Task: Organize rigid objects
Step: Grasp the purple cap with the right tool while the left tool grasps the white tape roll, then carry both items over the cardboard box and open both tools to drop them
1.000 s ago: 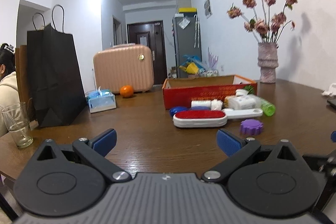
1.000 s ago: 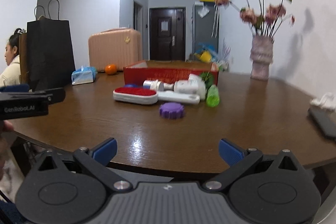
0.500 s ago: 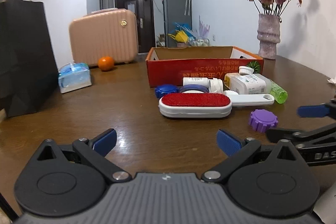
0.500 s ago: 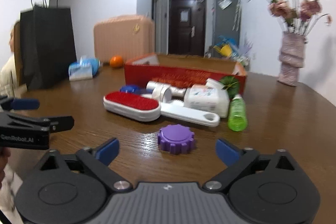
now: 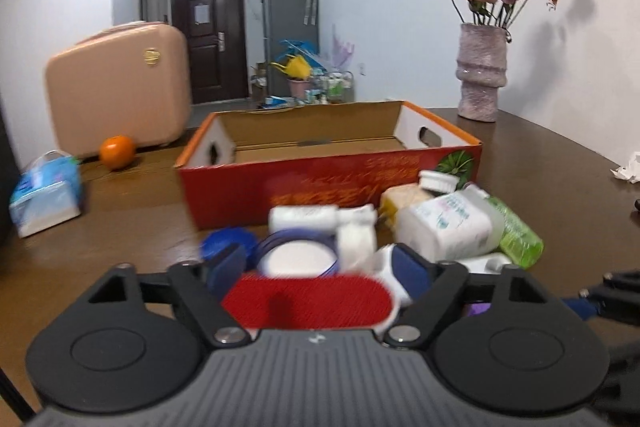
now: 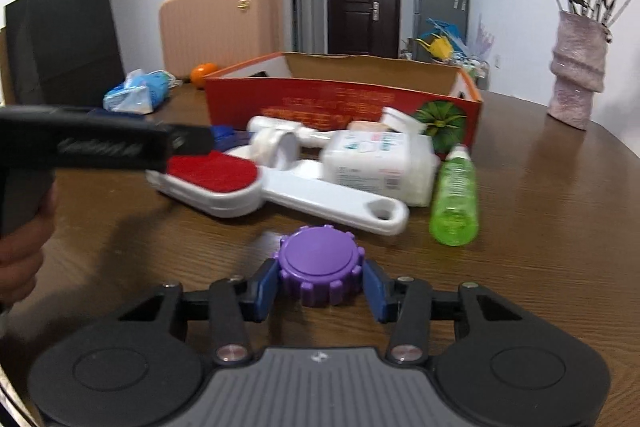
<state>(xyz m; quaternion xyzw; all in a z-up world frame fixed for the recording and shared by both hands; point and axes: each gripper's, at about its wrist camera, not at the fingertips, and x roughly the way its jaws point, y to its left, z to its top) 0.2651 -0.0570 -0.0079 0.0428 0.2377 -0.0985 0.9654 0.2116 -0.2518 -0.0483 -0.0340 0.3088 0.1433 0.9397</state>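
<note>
1. The dark wooden counter (image 6: 540, 195) carries everything I am working on.
2. Beyond both sets of fingers stands the open red cardboard box (image 5: 332, 183), its long side running left to right across my view, open top up.
3. The lint brush (image 6: 276, 191) lies flat ahead and to the left of my right fingers, long axis slanting from far left to near right, with the red pad end far-left and the holed handle end pointing near-right.
4. The white bottle (image 6: 376, 163) lies on its side just beyond the brush handle, cap toward the box.
5. The green bottle (image 6: 454, 203) lies ahead and to the right of my right fingers, long axis running away from me, cap pointing at the box.
6. My left gripper (image 5: 320, 269) has its fingers spread wide on either side of the brush's red pad; I cannot tell whether they touch it.
7. My right gripper (image 6: 320, 285) has its fingers pressed against both sides of the purple cap (image 6: 320, 263), which sits flat on the counter.
</note>
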